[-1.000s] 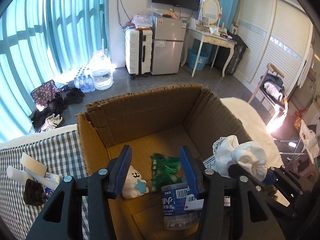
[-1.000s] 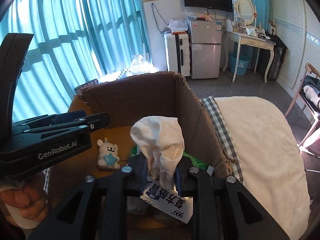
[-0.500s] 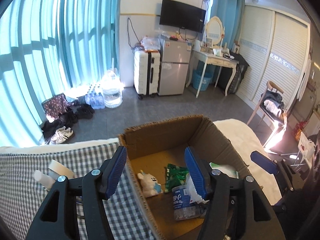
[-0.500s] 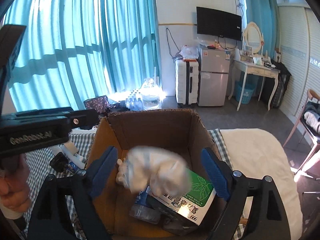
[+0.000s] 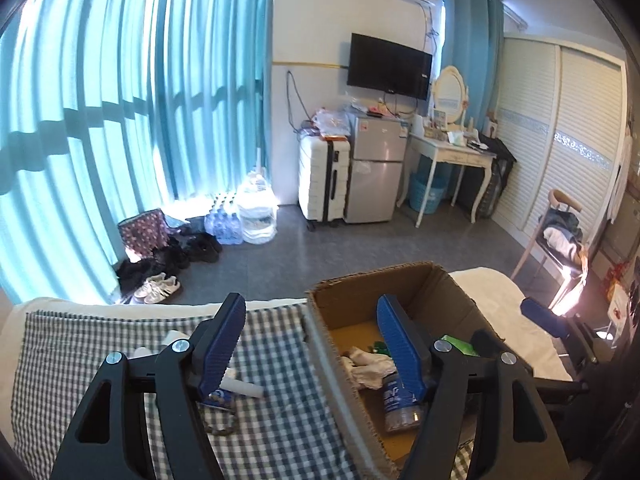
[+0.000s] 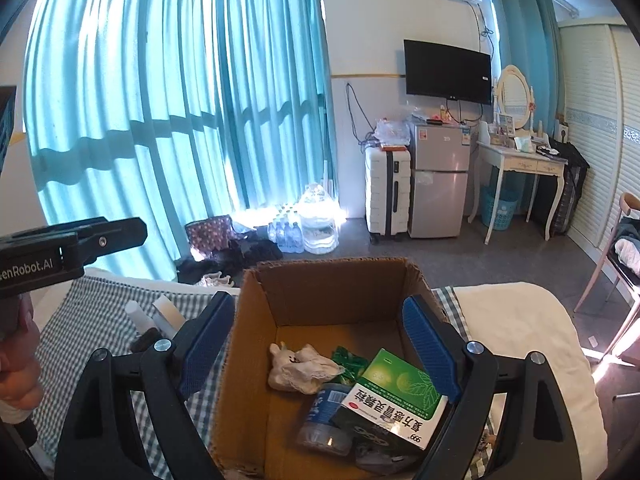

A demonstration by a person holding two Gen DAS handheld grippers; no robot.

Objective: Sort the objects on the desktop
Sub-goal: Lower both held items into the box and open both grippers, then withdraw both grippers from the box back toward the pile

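Right gripper (image 6: 318, 344) hangs above the cardboard box (image 6: 332, 292), jaws spread wide with nothing between them. Down in the box lies the white cloth (image 6: 300, 368), crumpled beside a green-and-white medicine carton (image 6: 394, 396) and a clear bottle (image 6: 324, 428), with a green packet (image 6: 350, 360) just behind. Left gripper (image 5: 312, 344) is over the box's left wall, its jaws opening, empty too. On the checked cloth (image 5: 280, 412) to the left sit a white tube (image 5: 240, 387) and what may be a small blue-labelled item, half hidden by the finger
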